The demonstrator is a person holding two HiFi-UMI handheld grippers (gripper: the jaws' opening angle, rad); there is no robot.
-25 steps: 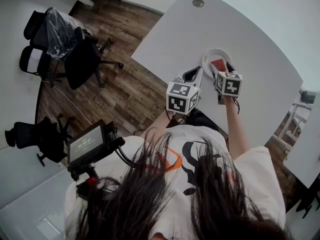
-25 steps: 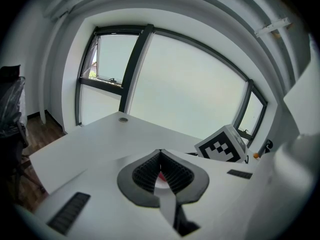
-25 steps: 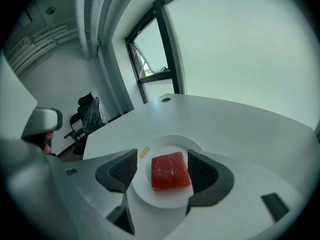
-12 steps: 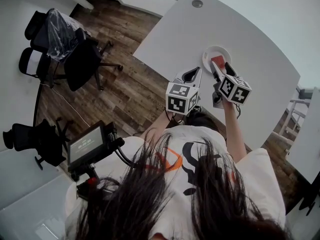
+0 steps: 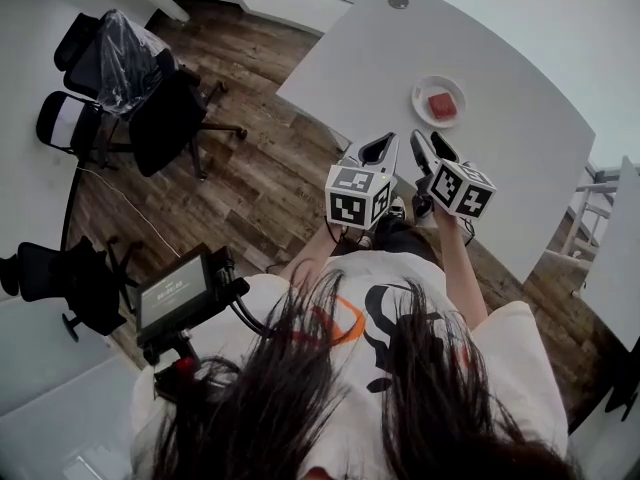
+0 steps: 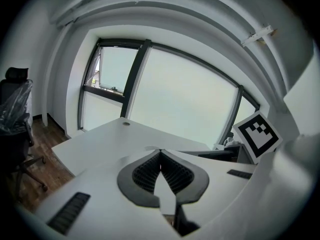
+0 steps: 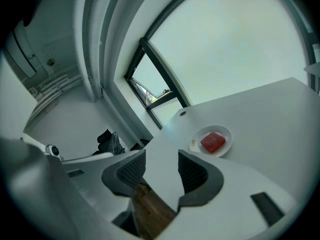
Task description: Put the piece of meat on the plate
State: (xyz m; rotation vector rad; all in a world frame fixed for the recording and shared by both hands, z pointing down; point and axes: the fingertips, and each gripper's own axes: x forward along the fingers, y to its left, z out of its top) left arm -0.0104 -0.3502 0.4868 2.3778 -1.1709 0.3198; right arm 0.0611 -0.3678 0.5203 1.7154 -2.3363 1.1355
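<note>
From here the piece of meat (image 5: 442,105) reads as a flat, deep-red, roughly square slab with a dull top. It lies flat in the middle of a small round white plate (image 5: 420,96). The right gripper view shows the same: the red slab (image 7: 213,142) sits inside the plate's white rim (image 7: 220,130), with bare plate around it on all sides. I see nothing else clearly in the plate.

The plate stands on the smooth white counter with a rounded edge (image 5: 500,63), well in from that edge.

My left gripper (image 6: 160,151) has its dark ribbed fingers closed tip to tip with nothing between them. My right gripper (image 7: 161,156) has just been closing its fingers. They now stand at a moderate gap, and only bare counter shows between them. Both grippers hang near the counter's near edge, well apart from the plate.
</note>
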